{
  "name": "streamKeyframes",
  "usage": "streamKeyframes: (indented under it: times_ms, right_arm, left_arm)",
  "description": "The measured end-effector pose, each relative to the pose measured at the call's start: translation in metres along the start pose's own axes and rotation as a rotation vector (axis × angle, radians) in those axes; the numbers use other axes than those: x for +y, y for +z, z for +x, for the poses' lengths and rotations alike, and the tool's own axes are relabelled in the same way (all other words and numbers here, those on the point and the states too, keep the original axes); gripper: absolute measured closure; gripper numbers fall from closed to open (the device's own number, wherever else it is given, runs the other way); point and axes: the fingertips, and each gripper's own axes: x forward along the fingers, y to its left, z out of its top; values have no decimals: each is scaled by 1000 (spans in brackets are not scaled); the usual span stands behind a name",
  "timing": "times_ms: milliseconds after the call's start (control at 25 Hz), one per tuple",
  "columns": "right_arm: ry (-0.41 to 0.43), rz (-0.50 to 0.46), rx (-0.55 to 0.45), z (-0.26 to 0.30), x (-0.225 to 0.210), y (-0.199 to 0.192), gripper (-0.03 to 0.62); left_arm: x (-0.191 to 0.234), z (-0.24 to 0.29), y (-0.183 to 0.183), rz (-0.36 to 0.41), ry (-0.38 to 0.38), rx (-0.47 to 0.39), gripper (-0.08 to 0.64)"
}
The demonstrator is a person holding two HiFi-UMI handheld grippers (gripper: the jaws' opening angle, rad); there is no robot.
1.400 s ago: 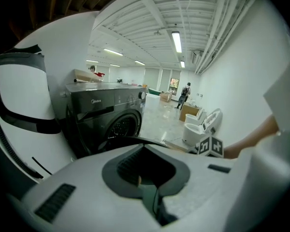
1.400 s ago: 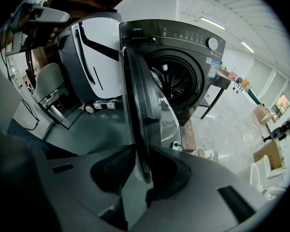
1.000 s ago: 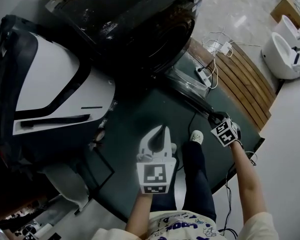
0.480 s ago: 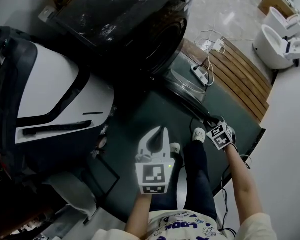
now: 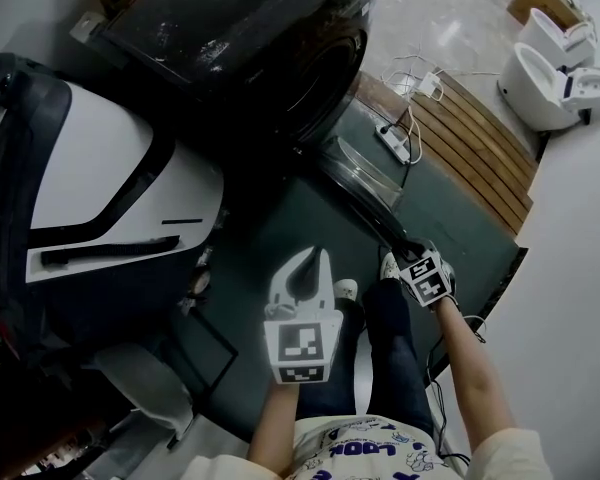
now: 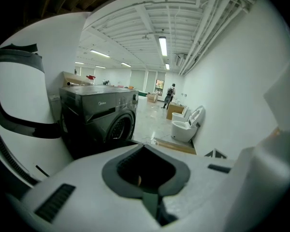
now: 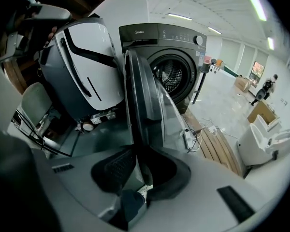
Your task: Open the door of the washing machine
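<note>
The dark washing machine [image 5: 260,38] stands at the top of the head view, its round door [image 5: 365,173] swung well out over the green mat. My right gripper [image 5: 405,250] is shut on the door's outer edge. In the right gripper view the door's rim [image 7: 135,110] runs straight down between the pads of the right gripper [image 7: 137,151], with the drum opening [image 7: 171,79] behind it. My left gripper [image 5: 315,260] hangs over the mat to the left of the door, tips together, holding nothing. The left gripper view has the left gripper [image 6: 145,149] low and the washing machine [image 6: 99,117] beyond.
A large white and black shell [image 5: 100,188] lies close on the machine's left. A power strip with cables [image 5: 395,143] lies on wooden slats [image 5: 480,148] right of the door. White toilets [image 5: 550,78] stand at the far right. The person's legs [image 5: 380,348] stand on the mat.
My right gripper has moved left and toward the person with the door's edge in it, and the door has swung wider. The left gripper has barely shifted.
</note>
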Motion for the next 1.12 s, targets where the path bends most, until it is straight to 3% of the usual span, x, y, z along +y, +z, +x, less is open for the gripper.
streamKeyframes:
  times_ms: [1120]
  right_arm:
    - [63,148,-71,3,100,-1,502]
  left_arm:
    - [15,-23,-12,-42,49,-1,560]
